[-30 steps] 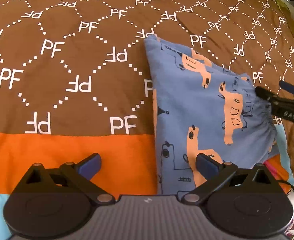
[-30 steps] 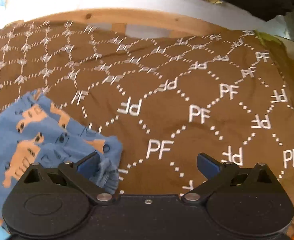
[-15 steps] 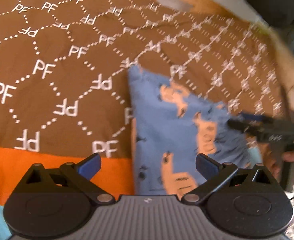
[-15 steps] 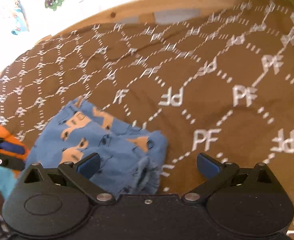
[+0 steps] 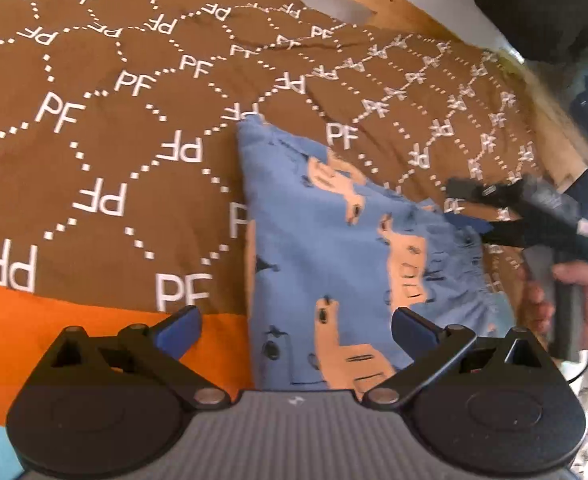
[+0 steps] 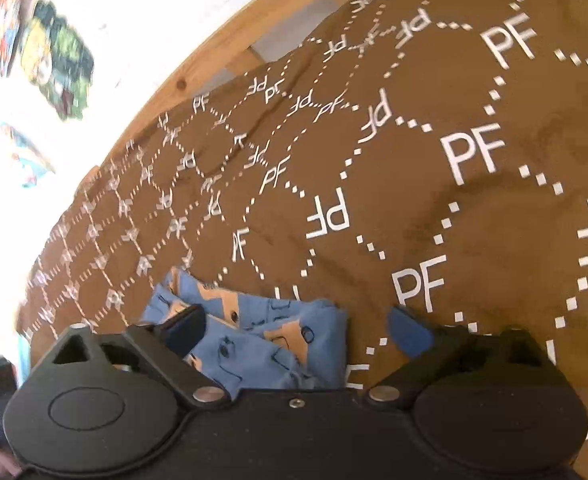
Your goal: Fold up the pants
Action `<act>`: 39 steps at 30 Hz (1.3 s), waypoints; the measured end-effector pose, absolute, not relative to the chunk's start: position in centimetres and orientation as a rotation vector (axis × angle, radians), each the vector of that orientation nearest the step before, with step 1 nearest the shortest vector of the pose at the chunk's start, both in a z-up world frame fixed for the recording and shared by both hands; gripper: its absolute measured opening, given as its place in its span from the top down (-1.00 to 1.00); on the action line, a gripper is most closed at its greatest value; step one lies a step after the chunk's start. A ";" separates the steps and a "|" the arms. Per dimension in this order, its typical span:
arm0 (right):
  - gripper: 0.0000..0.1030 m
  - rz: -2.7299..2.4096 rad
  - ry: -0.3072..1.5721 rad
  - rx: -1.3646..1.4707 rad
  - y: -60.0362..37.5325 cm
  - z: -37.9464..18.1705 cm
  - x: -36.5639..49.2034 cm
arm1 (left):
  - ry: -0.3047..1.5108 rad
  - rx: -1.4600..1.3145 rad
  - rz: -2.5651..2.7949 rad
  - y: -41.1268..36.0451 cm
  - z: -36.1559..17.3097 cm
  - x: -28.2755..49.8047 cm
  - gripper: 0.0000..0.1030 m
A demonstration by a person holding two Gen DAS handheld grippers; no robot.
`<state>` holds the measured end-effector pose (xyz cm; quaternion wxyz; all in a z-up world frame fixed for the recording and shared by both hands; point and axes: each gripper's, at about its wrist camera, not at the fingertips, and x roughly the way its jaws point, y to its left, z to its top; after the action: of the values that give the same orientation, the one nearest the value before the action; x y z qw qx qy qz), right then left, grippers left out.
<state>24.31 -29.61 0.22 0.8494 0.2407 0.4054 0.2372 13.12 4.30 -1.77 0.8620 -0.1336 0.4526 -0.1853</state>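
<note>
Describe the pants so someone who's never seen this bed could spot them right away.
Start from the brown bedspread printed with white PF letters. Near its orange stripe lies a folded bundle, the pants. They are the only blue cloth on it, with tan animal figures and a gathered waistband.

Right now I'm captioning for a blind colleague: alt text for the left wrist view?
Folded blue pants with tan animal prints lie on a brown "PF" bedspread. The open left tongs frame them; the right tongs reach in from the right.

Left gripper (image 5: 294, 326) and right gripper (image 6: 296, 330) agape, empty.
</note>
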 end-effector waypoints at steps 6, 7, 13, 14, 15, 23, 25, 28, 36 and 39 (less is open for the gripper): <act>0.18 0.475 0.894 0.408 -28.6 0.2 24.1 | 0.966 -0.422 -0.432 5.4 -2.1 13.2 -1.00; 0.26 0.471 0.902 0.410 -28.5 0.2 24.2 | 0.983 -0.438 -0.422 5.7 -2.3 13.3 -1.00; 0.47 0.439 0.919 0.425 -28.9 -0.2 24.3 | 1.019 -0.540 -0.389 6.7 -3.0 13.7 -0.99; 0.47 0.437 0.918 0.424 -28.7 -0.1 24.3 | 1.023 -0.546 -0.386 6.8 -3.0 13.7 -0.99; 0.47 0.436 0.918 0.423 -28.6 -0.1 24.3 | 1.029 -0.547 -0.384 6.8 -3.1 13.8 -0.99; 0.45 0.412 0.908 0.392 -28.0 0.1 24.1 | 1.050 -0.530 -0.351 6.5 -2.8 13.6 -0.81; 0.47 0.407 0.903 0.384 -27.9 0.1 24.0 | 1.053 -0.512 -0.339 6.6 -2.6 13.5 -0.59; 0.50 0.399 0.895 0.381 -27.9 0.0 23.8 | 1.065 -0.480 -0.304 6.6 -2.6 13.5 -0.11; 0.71 0.384 0.869 0.303 -26.7 0.3 23.3 | 1.094 -0.511 -0.322 6.9 -2.9 13.7 0.30; 0.78 0.371 0.844 0.253 -26.0 0.6 22.9 | 1.088 -0.503 -0.327 6.8 -2.8 13.6 0.43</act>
<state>22.88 -26.02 0.65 0.8879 0.1218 0.4061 0.1786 13.62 6.77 -2.80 0.8133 -0.2355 0.5096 -0.1531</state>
